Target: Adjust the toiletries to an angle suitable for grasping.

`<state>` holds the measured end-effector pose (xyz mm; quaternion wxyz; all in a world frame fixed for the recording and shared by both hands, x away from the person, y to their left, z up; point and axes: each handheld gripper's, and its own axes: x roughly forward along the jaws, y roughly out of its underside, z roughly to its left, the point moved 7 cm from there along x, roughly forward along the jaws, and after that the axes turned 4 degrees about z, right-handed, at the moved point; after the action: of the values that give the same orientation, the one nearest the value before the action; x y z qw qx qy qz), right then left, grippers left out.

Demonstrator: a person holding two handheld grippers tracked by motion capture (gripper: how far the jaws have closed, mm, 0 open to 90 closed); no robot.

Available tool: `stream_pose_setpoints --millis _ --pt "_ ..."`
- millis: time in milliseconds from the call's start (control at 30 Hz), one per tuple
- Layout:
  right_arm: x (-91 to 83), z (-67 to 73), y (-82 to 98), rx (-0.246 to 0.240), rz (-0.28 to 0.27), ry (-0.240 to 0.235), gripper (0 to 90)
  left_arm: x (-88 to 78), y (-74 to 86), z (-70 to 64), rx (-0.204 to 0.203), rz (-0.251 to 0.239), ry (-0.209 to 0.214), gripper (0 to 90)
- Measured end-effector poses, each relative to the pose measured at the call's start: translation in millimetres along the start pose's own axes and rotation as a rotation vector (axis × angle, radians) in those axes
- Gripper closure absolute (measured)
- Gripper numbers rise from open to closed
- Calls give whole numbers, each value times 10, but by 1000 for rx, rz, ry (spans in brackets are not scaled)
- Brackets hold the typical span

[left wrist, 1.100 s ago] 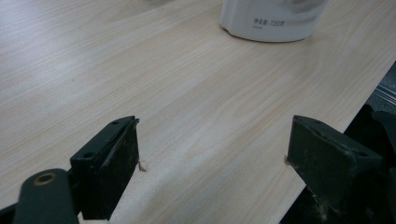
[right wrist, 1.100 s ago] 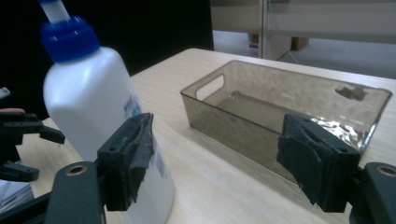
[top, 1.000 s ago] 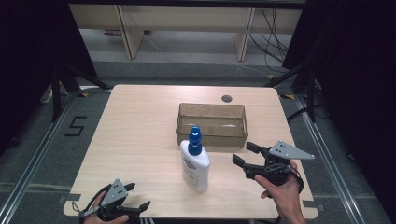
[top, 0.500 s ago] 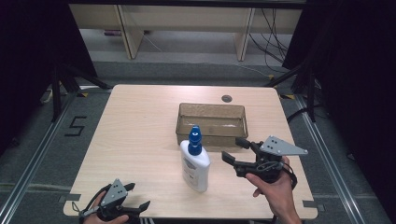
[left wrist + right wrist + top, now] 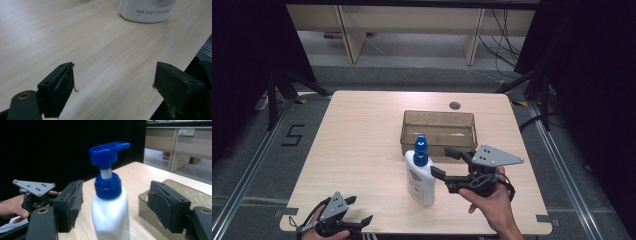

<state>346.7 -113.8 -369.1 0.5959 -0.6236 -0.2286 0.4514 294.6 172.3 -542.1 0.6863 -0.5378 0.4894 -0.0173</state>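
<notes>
A white pump bottle with a blue pump head stands upright near the middle of the table, just in front of a clear brown tray. My right gripper is level, just right of the bottle and pointing at it, open. In the right gripper view the bottle rises between the spread jaws, with gaps on both sides, and the pads are not touching it. My left gripper rests at the table's front left edge, open. Its view shows bare tabletop between the jaws and the bottle's base farther off.
The tray looks empty and sits right behind the bottle. A small round grommet lies near the table's far edge. The person's other hand with its grey plate appears beyond the bottle in the right gripper view. Shelving stands behind the table.
My right gripper has moved left toward the bottle and risen a little, its jaws still spread. The left gripper and the bottle have stayed where they were.
</notes>
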Motion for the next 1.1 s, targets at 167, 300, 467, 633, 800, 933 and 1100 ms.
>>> stream_pose_setpoints --millis 167,300,467,633,800,933,1100 --pt "54 13 -28 2 2 -17 285 16 -2 15 -10 -12 -14 160" --pt "130 54 -47 -3 7 -36 280 2 -1 2 -1 -1 -2 160" --pt "217 82 -64 -30 20 -23 280 6 -13 -8 -36 -25 -1 160" --pt "298 103 -81 -46 26 -27 280 -20 6 17 -15 -7 -10 160" --pt "376 124 -96 -55 25 -37 285 -23 -5 11 -21 -16 -13 160" --pt "415 113 -111 -60 19 -36 320 -10 -15 5 -28 -24 -10 160" --pt "455 88 -124 -57 9 -32 365 -3 -25 0 -19 -20 -4 160"
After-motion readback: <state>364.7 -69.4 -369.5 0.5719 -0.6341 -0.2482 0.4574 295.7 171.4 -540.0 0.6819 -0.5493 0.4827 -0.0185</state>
